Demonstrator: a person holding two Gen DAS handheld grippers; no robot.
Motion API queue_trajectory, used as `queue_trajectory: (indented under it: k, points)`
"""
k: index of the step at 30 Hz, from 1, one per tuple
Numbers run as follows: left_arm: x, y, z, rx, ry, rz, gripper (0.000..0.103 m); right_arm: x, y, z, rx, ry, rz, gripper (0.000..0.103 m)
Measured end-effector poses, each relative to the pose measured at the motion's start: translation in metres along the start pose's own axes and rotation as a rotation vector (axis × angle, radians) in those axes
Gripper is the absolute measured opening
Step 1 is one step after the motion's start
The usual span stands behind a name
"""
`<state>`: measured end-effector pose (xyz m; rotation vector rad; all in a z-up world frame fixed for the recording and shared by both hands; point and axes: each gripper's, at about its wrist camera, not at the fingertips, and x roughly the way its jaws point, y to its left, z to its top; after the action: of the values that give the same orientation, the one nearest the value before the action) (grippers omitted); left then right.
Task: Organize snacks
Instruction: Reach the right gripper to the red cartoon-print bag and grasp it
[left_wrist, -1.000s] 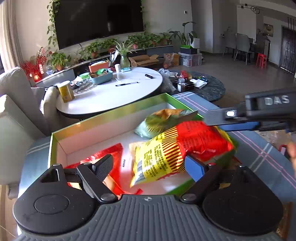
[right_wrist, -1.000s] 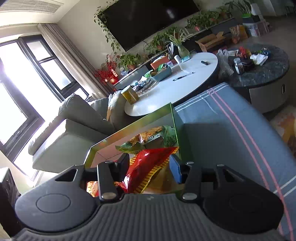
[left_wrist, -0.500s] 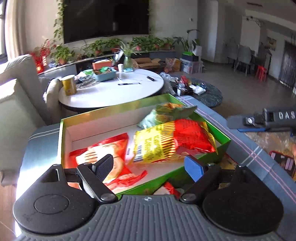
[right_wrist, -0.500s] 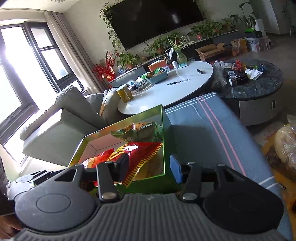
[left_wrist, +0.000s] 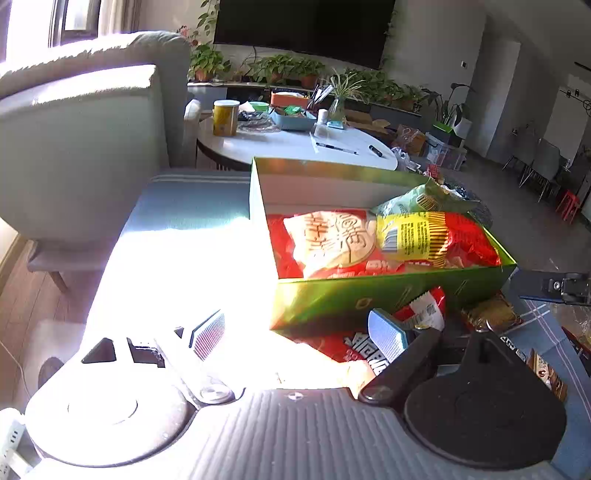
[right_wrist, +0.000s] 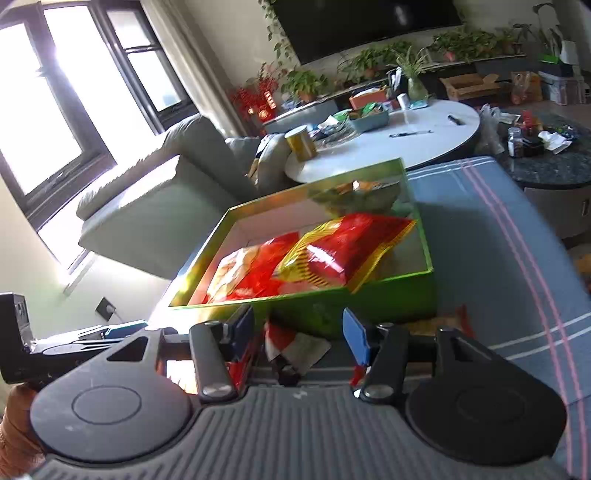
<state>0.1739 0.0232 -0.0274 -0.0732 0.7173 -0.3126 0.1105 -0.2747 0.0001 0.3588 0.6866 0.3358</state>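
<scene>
A green box (left_wrist: 369, 299) (right_wrist: 369, 299) sits on the blue striped cloth and holds a red-and-yellow snack bag (left_wrist: 436, 240) (right_wrist: 343, 254), a red-and-cream bag (left_wrist: 328, 243) (right_wrist: 243, 269) and a green bag (left_wrist: 417, 199) at its far end. In front of the box lies a red packet (left_wrist: 373, 347) (right_wrist: 295, 343). My left gripper (left_wrist: 299, 332) is open just before the box, over that packet. My right gripper (right_wrist: 299, 332) has its jaws opening, with nothing pressed between them; the red packet lies below.
A white round table (right_wrist: 406, 144) with a yellow tin (left_wrist: 225, 118), a tray and pens stands behind the box. A grey sofa (left_wrist: 85, 129) is at left, a dark stone table (right_wrist: 546, 158) at right. More packets (left_wrist: 546, 373) lie on the cloth at lower right.
Both grippers have drawn back from over the box to its near side. The right gripper has let go of the red-and-yellow bag, which now lies in the box. The left view has swung left.
</scene>
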Motion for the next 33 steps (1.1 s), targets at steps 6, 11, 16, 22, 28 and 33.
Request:
queue_trajectory:
  k: [6, 11, 16, 22, 28, 33]
  points:
    - [0.004, 0.006, -0.021, -0.028, 0.045, -0.028, 0.083, 0.031, 0.032, -0.021, -0.049, 0.112, 0.039, 0.071]
    - [0.004, 0.007, -0.032, -0.006, 0.057, -0.042, 0.083, 0.048, 0.044, -0.029, -0.044, 0.16, 0.027, 0.071]
    - [0.006, 0.009, -0.04, 0.014, 0.064, -0.051, 0.083, 0.061, 0.044, -0.033, 0.007, 0.196, 0.028, 0.071]
    - [0.008, 0.009, -0.041, 0.016, 0.064, -0.079, 0.083, 0.07, 0.043, -0.033, 0.068, 0.22, 0.047, 0.071]
    - [0.013, 0.002, -0.042, 0.023, 0.08, -0.111, 0.083, 0.081, 0.037, -0.033, 0.146, 0.24, 0.076, 0.071]
    - [0.016, -0.004, -0.041, 0.018, 0.092, -0.118, 0.083, 0.081, 0.04, -0.033, 0.147, 0.246, 0.08, 0.072]
